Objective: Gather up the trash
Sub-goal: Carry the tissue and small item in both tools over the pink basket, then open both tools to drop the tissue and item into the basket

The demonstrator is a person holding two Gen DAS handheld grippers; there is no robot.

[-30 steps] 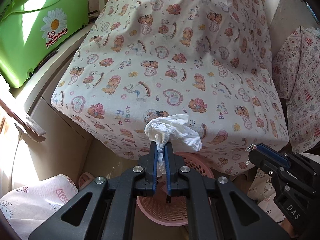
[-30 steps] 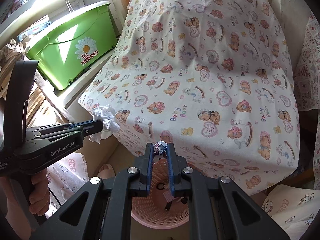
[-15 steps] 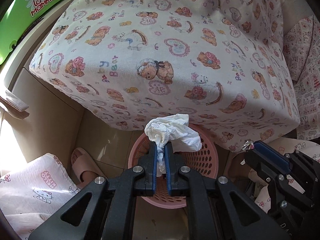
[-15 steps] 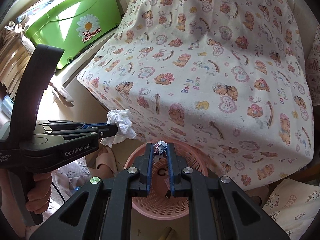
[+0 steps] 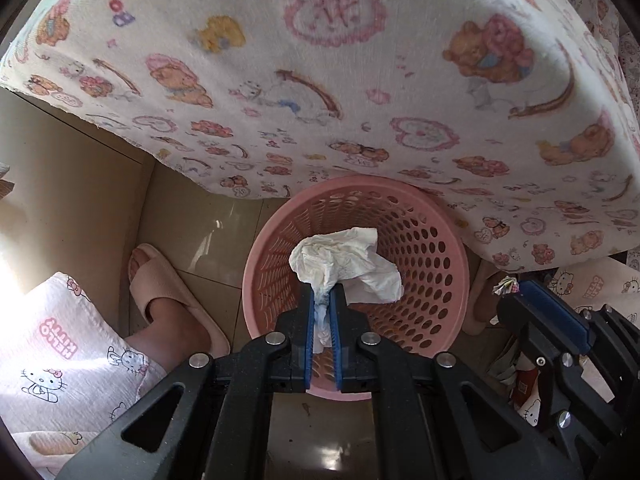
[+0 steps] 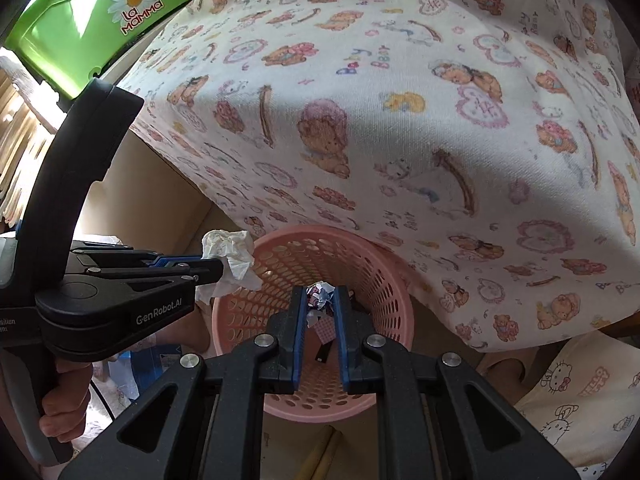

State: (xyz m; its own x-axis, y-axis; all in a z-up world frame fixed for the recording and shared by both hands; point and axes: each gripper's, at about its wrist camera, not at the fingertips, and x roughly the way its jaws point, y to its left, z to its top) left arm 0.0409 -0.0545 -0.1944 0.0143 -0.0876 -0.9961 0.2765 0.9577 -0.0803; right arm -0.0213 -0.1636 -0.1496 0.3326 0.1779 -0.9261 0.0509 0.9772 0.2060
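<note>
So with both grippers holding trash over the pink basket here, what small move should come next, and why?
Probably open the left gripper and let the crumpled white tissue drop. In the left wrist view it hangs over the mouth of the pink basket, pinched between shut fingers. The right gripper holds a small crumpled wrapper over the basket too, so it could release next.

Basket [image 5: 436, 248]: pink, perforated with round holes. Crumpled tissue [image 5: 344, 264]: white. Scrap [image 6: 318, 300] at the basket's centre: blue, white and dark print. Cloth [image 6: 400, 120] from 10 to 2 o'clock: cream, printed with brown bears and pink hearts. Bin [image 6: 92, 20] at 10 o'clock: lime green with a white daisy logo. Slipper [image 5: 168, 292] at 9 o'clock: pale pink. Gripper pads [image 5: 307, 340]: blue on black.
</note>
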